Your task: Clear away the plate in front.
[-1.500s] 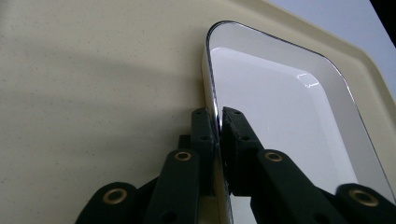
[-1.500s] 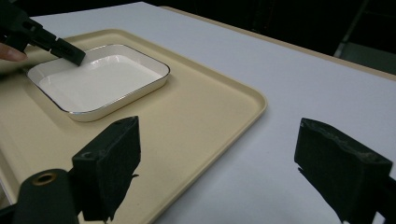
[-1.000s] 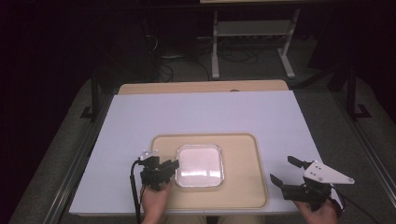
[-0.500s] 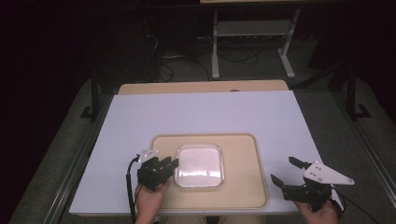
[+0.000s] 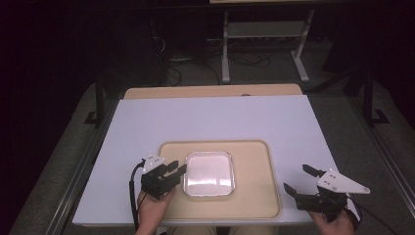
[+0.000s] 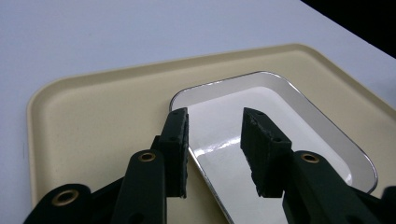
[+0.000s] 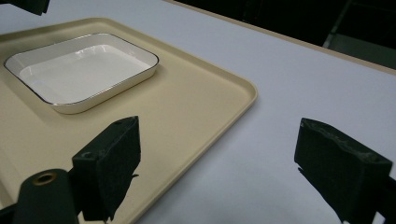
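A shallow white dish [image 5: 209, 173] with a thin metallic rim sits in the middle of a beige tray [image 5: 254, 196] near the table's front edge. My left gripper [image 5: 178, 166] is at the dish's left edge. In the left gripper view its jaws [image 6: 215, 144] stand a little apart, straddling the near rim of the dish [image 6: 280, 121], with the left jaw over the tray [image 6: 102, 112]. My right gripper [image 5: 296, 177] is wide open, just off the tray's right edge. In the right gripper view it [image 7: 219, 172] holds nothing, and the dish [image 7: 79, 74] lies far left.
The tray rests on a white tabletop [image 5: 210, 117] with a wooden strip [image 5: 210, 91] along its far edge. Behind the table stand a metal frame [image 5: 264, 44] and loose cables on a dark floor. Bare white surface [image 7: 299, 93] stretches to the right of the tray.
The left gripper has shifted slightly at the dish's left edge. The right gripper has hardly moved.
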`<move>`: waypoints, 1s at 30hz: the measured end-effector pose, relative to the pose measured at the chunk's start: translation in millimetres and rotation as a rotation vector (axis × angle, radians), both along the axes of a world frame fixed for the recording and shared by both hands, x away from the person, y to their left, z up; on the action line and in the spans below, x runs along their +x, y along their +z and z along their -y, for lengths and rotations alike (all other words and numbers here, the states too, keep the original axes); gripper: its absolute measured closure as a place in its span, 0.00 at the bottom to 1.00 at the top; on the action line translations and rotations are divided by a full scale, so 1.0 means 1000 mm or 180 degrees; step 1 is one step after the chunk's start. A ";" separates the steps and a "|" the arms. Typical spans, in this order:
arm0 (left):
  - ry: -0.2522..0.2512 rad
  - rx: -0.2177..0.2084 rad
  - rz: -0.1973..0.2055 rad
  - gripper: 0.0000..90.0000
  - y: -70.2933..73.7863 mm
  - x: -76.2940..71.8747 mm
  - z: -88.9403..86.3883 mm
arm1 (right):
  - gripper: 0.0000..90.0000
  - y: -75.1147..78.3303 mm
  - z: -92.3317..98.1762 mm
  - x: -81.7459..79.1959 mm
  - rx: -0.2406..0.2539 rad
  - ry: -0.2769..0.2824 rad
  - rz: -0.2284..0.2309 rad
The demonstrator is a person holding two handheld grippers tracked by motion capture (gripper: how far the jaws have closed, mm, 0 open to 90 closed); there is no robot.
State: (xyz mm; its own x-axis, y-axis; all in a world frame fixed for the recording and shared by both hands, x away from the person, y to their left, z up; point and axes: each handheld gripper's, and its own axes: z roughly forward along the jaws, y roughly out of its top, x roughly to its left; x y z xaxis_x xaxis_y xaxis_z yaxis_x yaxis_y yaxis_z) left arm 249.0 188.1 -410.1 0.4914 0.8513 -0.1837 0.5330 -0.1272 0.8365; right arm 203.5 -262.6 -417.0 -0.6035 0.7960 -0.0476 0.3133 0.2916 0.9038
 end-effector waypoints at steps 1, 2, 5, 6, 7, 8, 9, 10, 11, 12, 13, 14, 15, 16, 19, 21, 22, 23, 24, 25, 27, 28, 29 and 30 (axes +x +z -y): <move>-0.0020 0.0020 0.0027 0.69 0.001 0.000 0.000 | 0.15 0.000 0.000 0.000 0.0002 0.0002 -0.0005; -0.0051 0.0033 0.0058 0.69 0.001 0.000 0.000 | 0.15 0.000 0.000 0.000 0.0003 0.0002 -0.0007; -0.0100 0.0066 0.0102 0.68 0.003 -0.001 -0.001 | 0.15 0.000 0.000 0.000 0.0003 0.0004 -0.0006; -0.0156 0.0091 0.0151 0.68 0.004 -0.001 -0.001 | 0.15 0.000 0.000 0.000 -0.0003 0.0000 0.0000; -0.0183 0.0113 0.0180 0.68 0.005 -0.001 -0.001 | 0.15 0.000 0.000 0.000 -0.0002 -0.0001 -0.0003; -0.0198 0.0116 0.0203 0.68 0.006 -0.001 -0.002 | 0.15 0.000 0.000 0.000 0.0002 -0.0002 -0.0004; -0.0198 0.0116 0.0203 0.68 0.006 -0.001 -0.002 | 0.15 0.000 0.000 0.000 0.0000 -0.0005 -0.0007; -0.0248 0.0077 0.0243 0.67 0.008 -0.001 -0.004 | 0.15 0.000 0.000 0.000 0.0002 -0.0008 -0.0004; -0.0248 0.0077 0.0243 0.67 0.008 -0.001 -0.004 | 0.15 0.000 0.000 0.000 0.0004 -0.0012 -0.0009; -0.0288 0.0061 0.0263 0.67 0.010 -0.001 -0.007 | 0.15 0.000 0.001 0.000 0.0005 -0.0016 -0.0006; -0.0288 0.0061 0.0263 0.67 0.010 -0.001 -0.007 | 0.15 0.000 0.001 0.000 0.0005 -0.0016 -0.0006; -0.0333 0.0058 0.0280 0.67 0.011 -0.001 -0.010 | 0.15 0.000 0.001 0.000 0.0003 -0.0017 -0.0009; -0.0347 0.0077 0.0298 0.67 0.011 0.000 -0.011 | 0.15 0.000 0.001 0.000 -0.0001 -0.0017 -0.0010; -0.0365 0.0097 0.0305 0.67 0.011 -0.001 -0.013 | 0.15 0.000 0.000 0.000 0.0000 -0.0015 -0.0008; -0.0398 0.0106 0.0341 0.67 0.013 -0.001 -0.017 | 0.15 0.000 0.000 0.001 0.0003 -0.0020 -0.0015; -0.0437 0.0115 0.0374 0.67 0.014 -0.001 -0.020 | 0.15 -0.001 0.001 0.001 0.0002 -0.0024 -0.0018; -0.0457 0.0116 0.0391 0.67 0.015 -0.001 -0.022 | 0.15 -0.001 0.001 0.001 0.0002 -0.0023 -0.0013; -0.0477 0.0103 0.0393 0.66 0.016 -0.001 -0.023 | 0.15 -0.001 0.001 0.001 0.0003 -0.0027 -0.0015; -0.0485 0.0102 0.0407 0.66 0.016 -0.001 -0.025 | 0.15 -0.001 0.001 0.001 0.0003 -0.0027 -0.0017; -0.0485 0.0102 0.0407 0.65 0.016 -0.001 -0.025 | 0.15 -0.001 0.001 0.001 0.0000 -0.0027 -0.0017; -0.0507 0.0093 0.0437 0.65 0.017 -0.001 -0.029 | 0.15 -0.001 0.001 0.001 -0.0002 -0.0028 -0.0016; -0.0520 0.0098 0.0439 0.64 0.017 -0.001 -0.030 | 0.15 -0.001 0.001 0.001 -0.0002 -0.0028 -0.0015; -0.0538 0.0107 0.0439 0.64 0.018 -0.001 -0.032 | 0.15 -0.001 0.001 0.001 -0.0004 -0.0030 -0.0015; -0.0551 0.0121 0.0449 0.64 0.018 -0.001 -0.033 | 0.15 -0.001 0.001 0.001 -0.0002 -0.0033 -0.0019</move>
